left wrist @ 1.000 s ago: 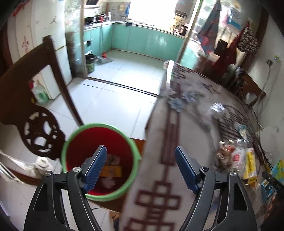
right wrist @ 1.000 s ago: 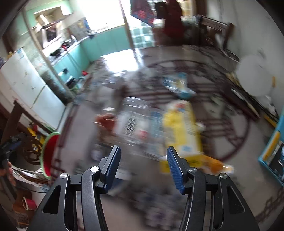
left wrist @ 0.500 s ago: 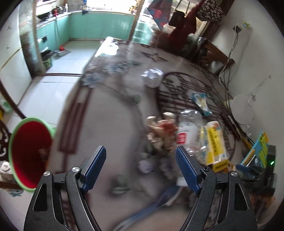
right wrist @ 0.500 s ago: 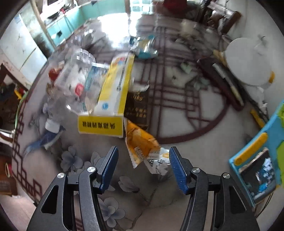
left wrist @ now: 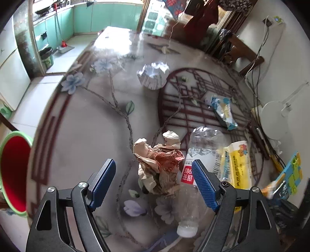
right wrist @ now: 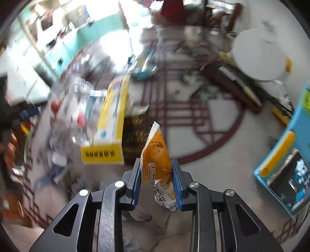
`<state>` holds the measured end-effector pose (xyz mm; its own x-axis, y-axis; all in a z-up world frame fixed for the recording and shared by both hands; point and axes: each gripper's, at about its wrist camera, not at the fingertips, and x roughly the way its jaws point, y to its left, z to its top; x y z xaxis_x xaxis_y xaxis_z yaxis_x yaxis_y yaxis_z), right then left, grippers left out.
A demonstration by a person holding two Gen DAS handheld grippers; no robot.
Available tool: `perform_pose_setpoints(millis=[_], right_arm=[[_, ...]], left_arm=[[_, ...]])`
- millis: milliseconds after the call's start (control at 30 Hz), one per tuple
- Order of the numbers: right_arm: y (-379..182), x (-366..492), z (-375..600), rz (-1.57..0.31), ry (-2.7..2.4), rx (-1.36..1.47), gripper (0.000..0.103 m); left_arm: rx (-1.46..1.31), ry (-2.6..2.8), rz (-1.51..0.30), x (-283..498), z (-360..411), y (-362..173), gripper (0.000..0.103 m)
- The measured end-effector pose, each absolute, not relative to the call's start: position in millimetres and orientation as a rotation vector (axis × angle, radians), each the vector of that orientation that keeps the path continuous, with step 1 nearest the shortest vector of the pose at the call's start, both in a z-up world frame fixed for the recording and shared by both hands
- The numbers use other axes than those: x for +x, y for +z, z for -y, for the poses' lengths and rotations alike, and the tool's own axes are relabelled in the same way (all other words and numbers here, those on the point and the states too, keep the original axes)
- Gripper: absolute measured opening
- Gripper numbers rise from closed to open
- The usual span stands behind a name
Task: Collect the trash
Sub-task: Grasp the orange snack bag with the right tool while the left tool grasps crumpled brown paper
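My left gripper [left wrist: 155, 182] is open and empty, hovering over a crumpled brown paper wad [left wrist: 158, 164] on the flowered table [left wrist: 87, 126]. A crushed clear plastic bottle [left wrist: 195, 174] lies beside the wad, partly under my right finger. A yellow box [left wrist: 235, 164], a blue snack wrapper [left wrist: 223, 111] and a silvery crumpled wrapper [left wrist: 153, 76] lie further off. The red bin with a green rim [left wrist: 13, 172] stands below the table's left edge. My right gripper [right wrist: 157, 174] is shut on an orange snack packet [right wrist: 156, 155], lifted above the table; the yellow box [right wrist: 110, 124] is behind it.
A blue tablet-like toy [right wrist: 284, 155] and a white round lamp base [right wrist: 257, 54] sit at the table's right. Cables and a dark bar [right wrist: 236, 83] run along the far right side. A kitchen with green cabinets [left wrist: 100, 17] lies beyond the table.
My right gripper has closed on the orange packet and lifted it. My left gripper has swung from over the bin to over the paper wad and come closer to it.
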<state>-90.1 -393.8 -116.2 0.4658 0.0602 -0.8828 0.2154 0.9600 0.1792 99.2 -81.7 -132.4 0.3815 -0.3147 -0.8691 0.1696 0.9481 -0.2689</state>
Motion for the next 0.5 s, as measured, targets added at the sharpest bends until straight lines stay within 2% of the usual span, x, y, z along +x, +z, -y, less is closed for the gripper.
perform_pose_setpoints(millis=[167, 200, 233, 300, 333, 367, 400, 500], right_arm=[[-88.9, -91.0, 396.0, -1.019, -0.109, 0.318, 0.027], [-85.7, -89.5, 394.5, -1.011, -0.105, 0.319, 0.027], [-82.8, -88.1, 391.8, -1.004, -0.099, 0.32, 0.027], [-78.6, -84.3, 388.5, -0.992, -0.084, 0.324, 0.027], [-76.5, -82.8, 386.0, -0.986, -0.073, 0.33, 0.027], [-73.6, -81.3, 382.3, -0.978, -0.061, 0.334, 0.027], [-70.8, -79.3, 379.2, -0.971, -0.05, 0.334, 0.027], [-62.5, -75.1, 367.6, -0.954, -0.017, 0.324, 0.027]], left_arm=[[-0.2, -0.258, -1.204, 107.4, 82.1, -152.1, 0.08], [-0.205, -0.253, -1.208, 107.8, 82.5, -154.7, 0.076], [-0.206, -0.255, -1.21, 108.1, 83.0, -155.9, 0.069], [-0.208, -0.279, -1.218, 106.6, 85.1, -155.4, 0.033], [-0.204, -0.282, -1.215, 105.9, 86.1, -153.7, 0.028], [-0.19, -0.281, -1.204, 103.8, 86.3, -150.1, 0.012], [-0.182, -0.286, -1.193, 101.6, 84.8, -146.0, 0.005], [-0.155, -0.293, -1.148, 94.9, 79.0, -130.7, 0.005]])
